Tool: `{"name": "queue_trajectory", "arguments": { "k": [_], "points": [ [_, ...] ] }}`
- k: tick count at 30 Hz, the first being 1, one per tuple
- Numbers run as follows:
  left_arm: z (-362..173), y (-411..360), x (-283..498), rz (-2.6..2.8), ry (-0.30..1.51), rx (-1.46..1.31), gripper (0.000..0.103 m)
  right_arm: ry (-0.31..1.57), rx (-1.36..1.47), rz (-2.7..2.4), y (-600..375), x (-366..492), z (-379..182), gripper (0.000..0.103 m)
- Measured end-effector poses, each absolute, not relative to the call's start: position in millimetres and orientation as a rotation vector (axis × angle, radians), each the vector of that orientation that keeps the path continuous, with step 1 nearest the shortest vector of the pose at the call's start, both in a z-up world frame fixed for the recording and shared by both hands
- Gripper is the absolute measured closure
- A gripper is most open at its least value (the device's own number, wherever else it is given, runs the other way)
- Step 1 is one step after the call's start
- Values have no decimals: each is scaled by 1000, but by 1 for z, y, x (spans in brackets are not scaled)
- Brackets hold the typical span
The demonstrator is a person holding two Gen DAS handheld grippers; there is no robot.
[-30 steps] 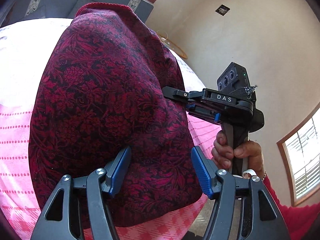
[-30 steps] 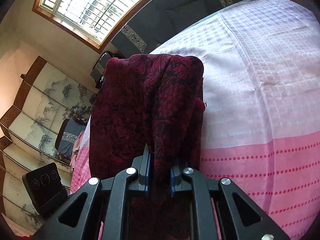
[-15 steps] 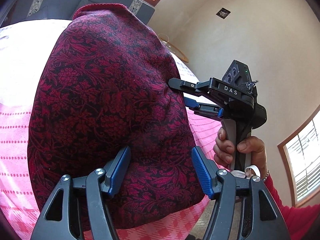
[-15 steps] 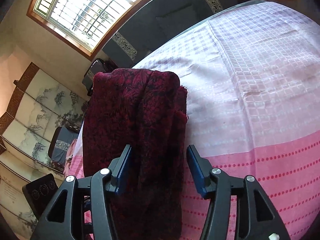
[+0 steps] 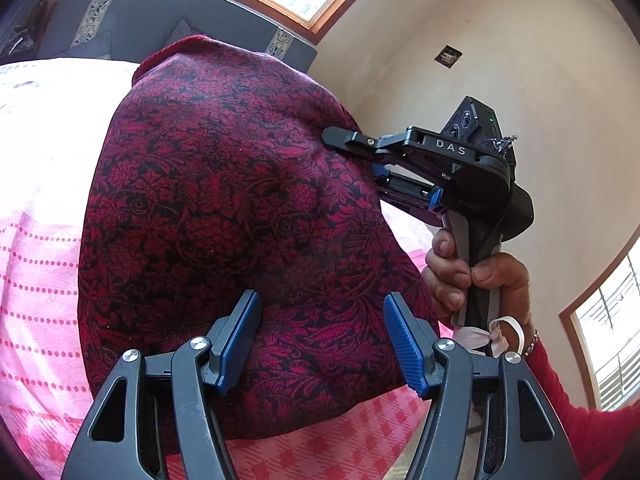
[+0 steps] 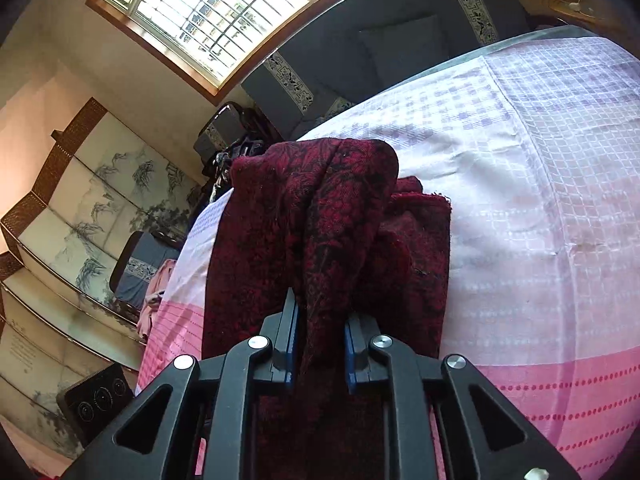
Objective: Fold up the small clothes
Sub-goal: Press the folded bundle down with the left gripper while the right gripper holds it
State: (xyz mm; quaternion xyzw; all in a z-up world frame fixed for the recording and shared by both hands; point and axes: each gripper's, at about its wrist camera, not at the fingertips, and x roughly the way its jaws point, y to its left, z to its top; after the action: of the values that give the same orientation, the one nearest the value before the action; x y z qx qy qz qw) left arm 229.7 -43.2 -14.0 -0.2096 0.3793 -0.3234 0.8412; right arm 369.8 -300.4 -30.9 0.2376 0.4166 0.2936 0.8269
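Observation:
A dark red floral cloth (image 5: pixel 224 184) lies folded on the pink and white bed sheet (image 5: pixel 40 160). My left gripper (image 5: pixel 320 300) stands open over its near edge, pads apart, with the fabric lying between and under them. In the left wrist view my right gripper (image 5: pixel 352 152), held by a hand (image 5: pixel 480 276), bites into the cloth's right side. In the right wrist view my right gripper (image 6: pixel 320 312) has its jaws closing on a bunched fold of the red cloth (image 6: pixel 304 200), which rises from the sheet (image 6: pixel 540 200). A flatter layer lies beneath.
A grey sofa (image 6: pixel 380 52) stands behind the bed under a large window (image 6: pixel 224 4). A painted folding screen (image 6: pixel 80 208) lines the left wall. The bed edge runs close below the left gripper. A red sleeve (image 5: pixel 580 432) shows at lower right.
The right gripper opened, let the cloth go, then closed again on a fold and lifted it a little. The left gripper has stayed open over the cloth.

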Motion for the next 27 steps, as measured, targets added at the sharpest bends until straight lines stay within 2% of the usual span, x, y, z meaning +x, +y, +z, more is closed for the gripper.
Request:
{"name": "queue_trajectory", "arguments": {
  "k": [3,6,9,15,18,23,27],
  "points": [
    [-7,-35,235,-664,753,-502,39,759,520,704,-294,379,-1,87],
    [-12,-34,243,-640,756,-515,38,706,557,718,-298,399,-2,88],
    [-28,-38,249,-630,833,-515,38,774,648,680,-313,416,-40,88],
    [-32,-51,240,-649,799,-381,38,780,761,637,-348,398,-88,88],
    [-30,-56,238,-638,797,-339,37,775,742,642,-342,403,-86,88],
    [-37,-45,240,-633,800,-426,37,714,724,674,-327,409,-69,88],
    [-39,-50,244,-645,826,-405,37,754,694,628,-328,407,-84,88]
  ]
}}
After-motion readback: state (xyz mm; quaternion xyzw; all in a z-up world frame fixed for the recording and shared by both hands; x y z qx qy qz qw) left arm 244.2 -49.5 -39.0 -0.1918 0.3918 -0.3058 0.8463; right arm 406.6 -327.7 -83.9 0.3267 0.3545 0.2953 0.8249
